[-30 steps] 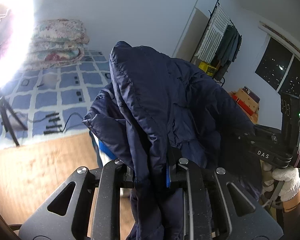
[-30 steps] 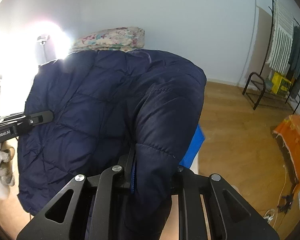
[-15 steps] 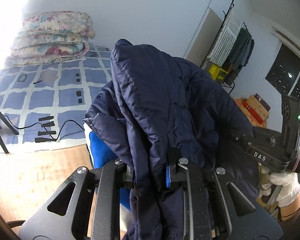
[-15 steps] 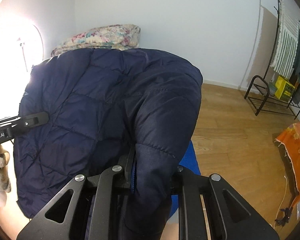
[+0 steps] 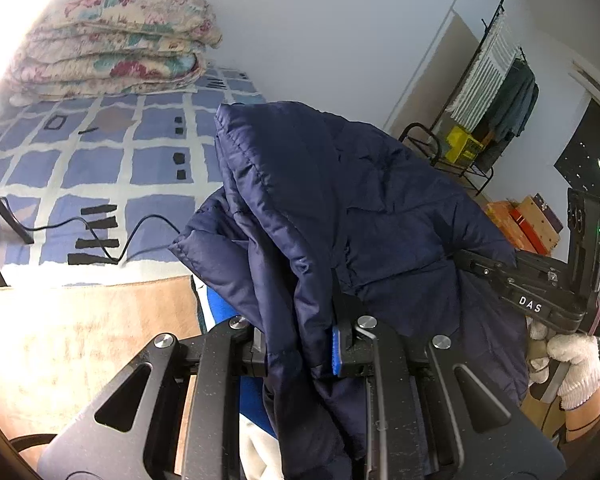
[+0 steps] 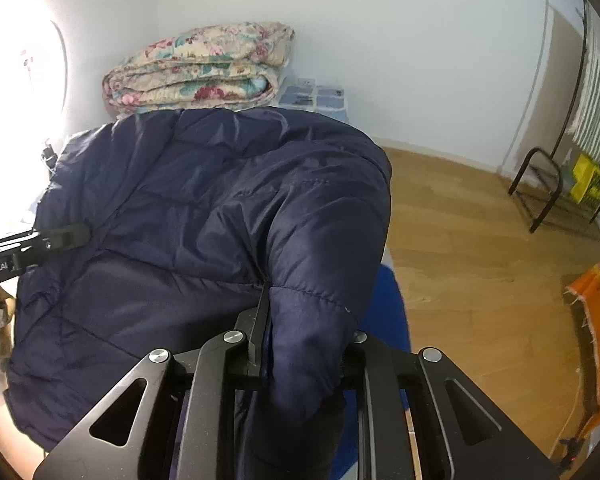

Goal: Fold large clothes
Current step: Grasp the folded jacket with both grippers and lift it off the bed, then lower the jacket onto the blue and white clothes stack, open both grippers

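Navy quilted jacket held aloft, spanned betw. both grippers. L gripper nearly closed, clamped on bunched edge; R gripper likewise pinched on padded fold. Jacket's long axis runs gripper to gripper; blue surface seen below, prob. the laying spot.

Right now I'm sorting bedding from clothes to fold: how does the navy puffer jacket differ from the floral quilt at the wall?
The navy puffer jacket is plain dark blue; the floral quilt is cream with red and teal flowers. The jacket hangs bunched in the air, clamped by the left hand-held gripper and the right hand-held gripper; the quilt lies folded in a neat stack on the bed, untouched. Both are padded and stitched.
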{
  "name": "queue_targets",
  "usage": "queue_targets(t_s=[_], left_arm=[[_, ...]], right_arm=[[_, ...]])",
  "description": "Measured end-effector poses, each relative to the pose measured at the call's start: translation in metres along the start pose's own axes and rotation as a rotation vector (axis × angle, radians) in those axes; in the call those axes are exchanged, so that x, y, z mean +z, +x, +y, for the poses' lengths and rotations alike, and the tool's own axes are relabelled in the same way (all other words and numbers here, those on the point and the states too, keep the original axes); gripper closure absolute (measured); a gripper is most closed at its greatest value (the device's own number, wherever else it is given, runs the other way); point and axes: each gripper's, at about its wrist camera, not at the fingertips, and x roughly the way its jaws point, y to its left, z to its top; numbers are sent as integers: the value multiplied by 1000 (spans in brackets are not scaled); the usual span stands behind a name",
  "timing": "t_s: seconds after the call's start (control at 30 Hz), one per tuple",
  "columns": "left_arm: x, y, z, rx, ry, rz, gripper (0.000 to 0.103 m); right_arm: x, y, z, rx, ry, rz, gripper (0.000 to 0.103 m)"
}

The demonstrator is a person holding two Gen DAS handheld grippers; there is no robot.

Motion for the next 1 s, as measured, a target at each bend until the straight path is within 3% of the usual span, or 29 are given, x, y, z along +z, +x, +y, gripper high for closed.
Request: queue_targets(t_s=[0.07, 0.2, 0.4, 0.53, 1.0], left_arm=[[-2, 4, 0, 12, 10, 2, 85], [-5, 7, 0, 25, 26, 5, 81], [-10, 5, 2, 69, 42, 6, 61], [-14, 3, 0, 101, 61, 15, 49], [-27, -61, -16, 130, 167, -35, 48]], right_arm=[[-3, 5, -5, 24, 15, 2, 84], [-8, 12, -14, 16, 40, 28, 71], [-11, 14, -22, -82, 48, 26, 54], [-13, 9, -22, -170, 38, 19, 36], [-15, -23, -11, -278, 77, -9, 35]])
